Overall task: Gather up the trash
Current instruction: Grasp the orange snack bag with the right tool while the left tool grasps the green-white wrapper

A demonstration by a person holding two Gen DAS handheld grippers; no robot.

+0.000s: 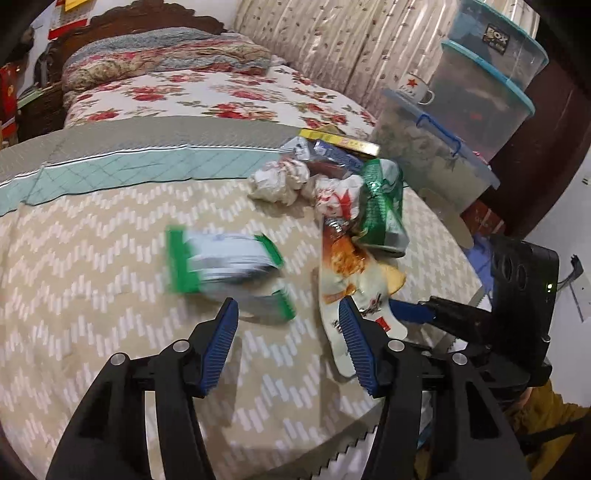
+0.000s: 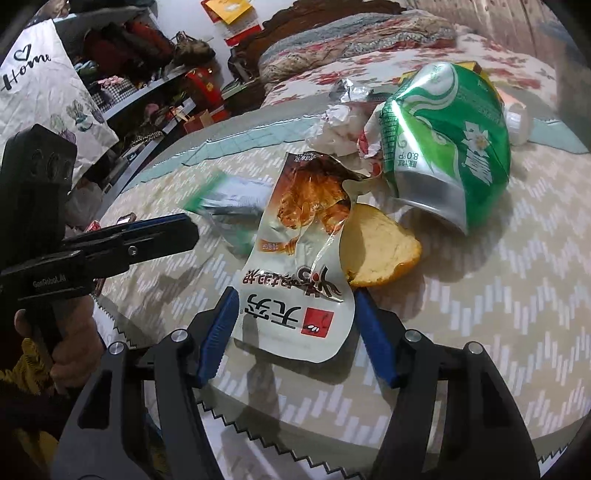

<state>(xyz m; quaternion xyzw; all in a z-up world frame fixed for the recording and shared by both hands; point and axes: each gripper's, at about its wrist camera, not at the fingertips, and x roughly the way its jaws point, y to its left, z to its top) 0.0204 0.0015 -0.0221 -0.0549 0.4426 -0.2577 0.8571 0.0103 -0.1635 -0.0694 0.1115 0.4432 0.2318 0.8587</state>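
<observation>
Past my claw lies a chevron-patterned bedspread [image 1: 92, 258], with a floral quilt [image 1: 207, 96] folded near the carved wooden headboard [image 1: 147, 18]. Stacked clear storage boxes [image 1: 480, 92] carry an enamel mug [image 1: 415, 88]. Cluttered shelves [image 2: 147, 74] stand beside a "Home" cloth [image 2: 40, 85].
</observation>
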